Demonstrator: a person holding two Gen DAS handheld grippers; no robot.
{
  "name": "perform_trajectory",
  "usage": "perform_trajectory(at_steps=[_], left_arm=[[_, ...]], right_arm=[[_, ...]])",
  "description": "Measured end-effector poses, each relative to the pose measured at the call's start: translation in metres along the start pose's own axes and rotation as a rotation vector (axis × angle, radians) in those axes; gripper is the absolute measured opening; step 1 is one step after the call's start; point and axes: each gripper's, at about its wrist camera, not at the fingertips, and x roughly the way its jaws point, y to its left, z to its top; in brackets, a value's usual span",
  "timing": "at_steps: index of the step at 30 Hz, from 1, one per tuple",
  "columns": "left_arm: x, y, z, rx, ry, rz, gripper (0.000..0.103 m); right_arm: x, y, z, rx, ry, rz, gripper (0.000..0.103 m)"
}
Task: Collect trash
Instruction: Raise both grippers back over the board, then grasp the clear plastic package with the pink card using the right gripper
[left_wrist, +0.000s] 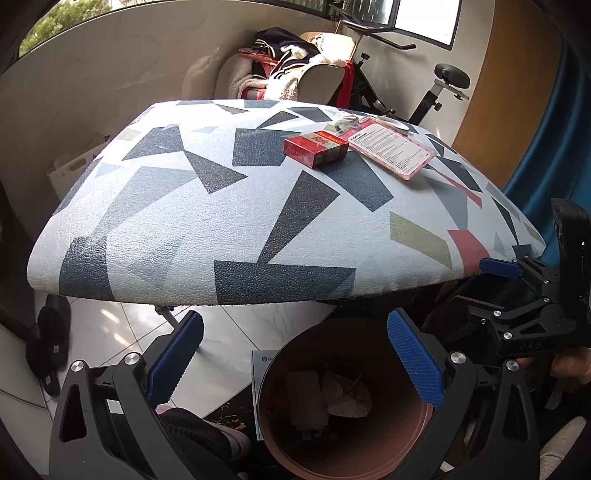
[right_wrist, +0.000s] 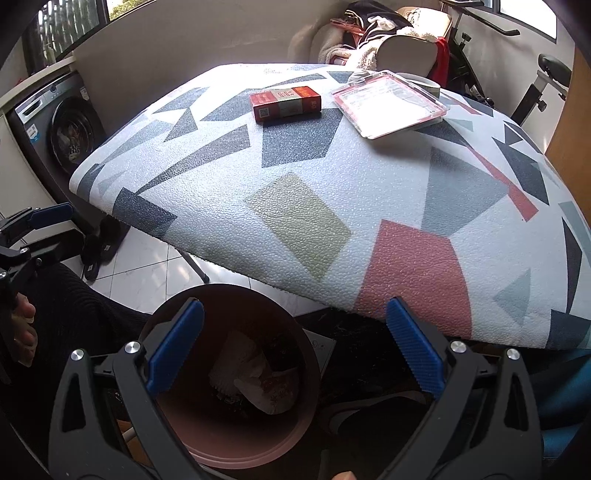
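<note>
A round bin (left_wrist: 280, 443) (right_wrist: 177, 435) with a pinkish rim stands on the floor by the table's near edge, and crumpled white paper (left_wrist: 347, 395) (right_wrist: 255, 376) lies inside it. My left gripper (left_wrist: 295, 354) hangs open and empty above the bin. My right gripper (right_wrist: 295, 347) (left_wrist: 491, 284) is also wide open over the bin, nothing between its pads. On the patterned table (left_wrist: 221, 221) (right_wrist: 369, 184) lie a red box (left_wrist: 316, 147) (right_wrist: 284, 103), a clear pink-edged package (left_wrist: 391, 149) (right_wrist: 388, 103) and a crumpled white tissue (left_wrist: 345, 122). The left gripper (right_wrist: 48, 229) shows at the right wrist view's left edge.
A washing machine (right_wrist: 62, 125) stands left of the table. Behind it are a chair piled with clothes (left_wrist: 288, 70) and an exercise bike (left_wrist: 436, 92). Black slippers (left_wrist: 48, 343) and a white crate (left_wrist: 74, 170) sit on the tiled floor. A person's shoes (right_wrist: 369, 413) flank the bin.
</note>
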Motion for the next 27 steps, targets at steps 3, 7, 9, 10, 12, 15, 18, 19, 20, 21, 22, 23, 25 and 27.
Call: perform_trajectory(at_steps=[3,7,9,10,12,15,18,19,20,21,22,23,25,27], left_arm=[[0.0,0.001,0.001,-0.008,0.002,-0.001,0.097],[0.003,-0.001,0.003,-0.004,0.012,-0.011,0.097],[0.003,-0.002,0.004,0.0,0.012,-0.008,0.097],[0.003,-0.003,0.004,0.001,0.009,-0.006,0.097],[0.002,-0.006,0.006,0.015,0.001,0.004,0.097],[0.004,-0.011,0.007,0.041,0.004,0.001,0.097],[0.008,-0.011,0.014,0.048,0.004,-0.002,0.097],[0.009,-0.011,0.017,0.051,-0.003,0.002,0.097],[0.01,-0.01,0.021,0.055,-0.011,0.01,0.097],[0.011,-0.01,0.025,0.057,-0.018,0.018,0.097],[0.012,-0.009,0.03,0.058,-0.026,0.022,0.097],[0.013,-0.007,0.036,0.057,-0.035,0.022,0.097],[0.016,-0.006,0.047,0.059,-0.047,0.027,0.097],[0.022,-0.004,0.058,0.068,-0.046,0.032,0.097]], right_arm=[[-0.006,-0.01,0.01,-0.011,-0.032,-0.036,0.098],[-0.015,-0.026,0.027,-0.023,-0.092,-0.045,0.097],[-0.016,-0.033,0.035,-0.024,-0.103,-0.063,0.098],[-0.016,-0.038,0.039,-0.015,-0.101,-0.068,0.098],[-0.014,-0.049,0.046,0.02,-0.087,-0.071,0.098],[-0.011,-0.066,0.052,0.073,-0.072,-0.053,0.098],[-0.007,-0.077,0.058,0.098,-0.048,-0.035,0.097],[-0.004,-0.08,0.061,0.097,-0.032,-0.043,0.097],[-0.003,-0.082,0.063,0.091,-0.024,-0.065,0.097],[-0.002,-0.084,0.065,0.081,-0.026,-0.1,0.097],[-0.002,-0.086,0.068,0.072,-0.034,-0.127,0.097],[-0.001,-0.089,0.071,0.066,-0.045,-0.145,0.097],[0.0,-0.098,0.08,0.08,-0.053,-0.162,0.097],[0.004,-0.109,0.091,0.118,-0.051,-0.157,0.097]])
